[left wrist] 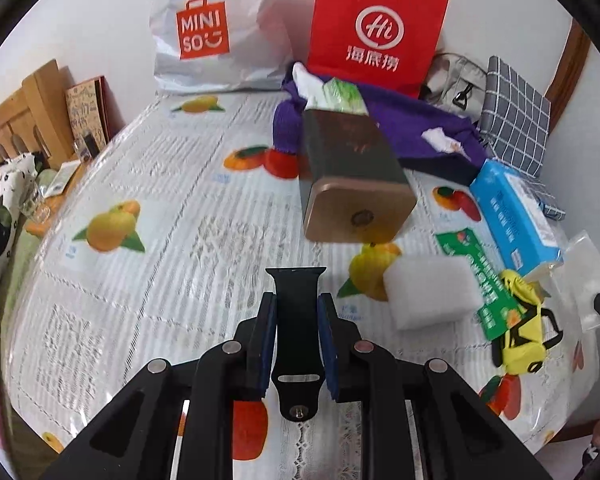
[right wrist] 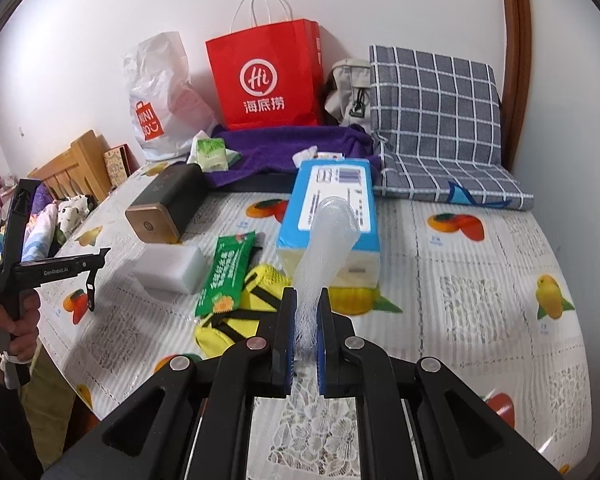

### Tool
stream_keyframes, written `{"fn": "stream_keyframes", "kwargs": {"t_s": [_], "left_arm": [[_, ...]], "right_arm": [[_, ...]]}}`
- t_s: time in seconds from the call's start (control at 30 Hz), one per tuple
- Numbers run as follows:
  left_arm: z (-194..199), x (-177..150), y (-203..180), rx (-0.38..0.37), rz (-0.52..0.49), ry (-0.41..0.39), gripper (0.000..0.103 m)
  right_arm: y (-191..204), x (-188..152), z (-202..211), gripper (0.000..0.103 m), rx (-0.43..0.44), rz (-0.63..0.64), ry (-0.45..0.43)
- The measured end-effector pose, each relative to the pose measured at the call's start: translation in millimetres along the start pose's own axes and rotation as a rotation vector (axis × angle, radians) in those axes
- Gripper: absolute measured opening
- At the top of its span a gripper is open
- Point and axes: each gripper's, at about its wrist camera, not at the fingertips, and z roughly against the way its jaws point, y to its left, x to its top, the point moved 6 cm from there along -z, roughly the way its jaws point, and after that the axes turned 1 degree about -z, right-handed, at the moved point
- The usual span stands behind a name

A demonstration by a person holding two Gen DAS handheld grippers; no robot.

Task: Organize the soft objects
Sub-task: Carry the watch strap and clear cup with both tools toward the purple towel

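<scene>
A black watch strap point(left wrist: 298, 332) stands upright between the blue pads of my left gripper point(left wrist: 298, 298), which is shut on it above the fruit-print tablecloth point(left wrist: 160, 200). My right gripper point(right wrist: 306, 292) is shut on the lower end of a white foam net sleeve point(right wrist: 328, 240), which rises in front of the blue tissue box point(right wrist: 332, 184). Between the two lie a white foam block point(right wrist: 172, 268), a green packet point(right wrist: 228, 276) and a yellow pouch with black straps point(right wrist: 220, 334). In the right wrist view a hand holds the left gripper point(right wrist: 100, 256) at the far left.
A dark box with a gold end point(left wrist: 352, 184) lies mid-table. A purple towel point(right wrist: 284, 144), a small tissue pack point(right wrist: 210, 154), a checked cushion point(right wrist: 440, 120), a red paper bag point(right wrist: 268, 76) and a white plastic bag point(left wrist: 204, 36) line the back wall. A wooden bed frame point(left wrist: 28, 112) stands left.
</scene>
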Motion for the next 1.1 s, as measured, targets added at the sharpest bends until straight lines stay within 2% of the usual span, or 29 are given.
{"fn": "stream_keyframes", "kwargs": {"t_s": [0.5, 1.1], "left_arm": [[22.5, 58.2, -22.4, -0.027, -0.033, -0.082, 0.020], [5.7, 125.2, -46.7, -0.027, -0.065, -0.097, 0.020]], "right_arm": [[5.5, 47.7, -0.9, 0.008, 0.031, 0.033, -0.066], [10.7, 114.1, -33.0, 0.008, 0.021, 0.064, -0.090]]}}
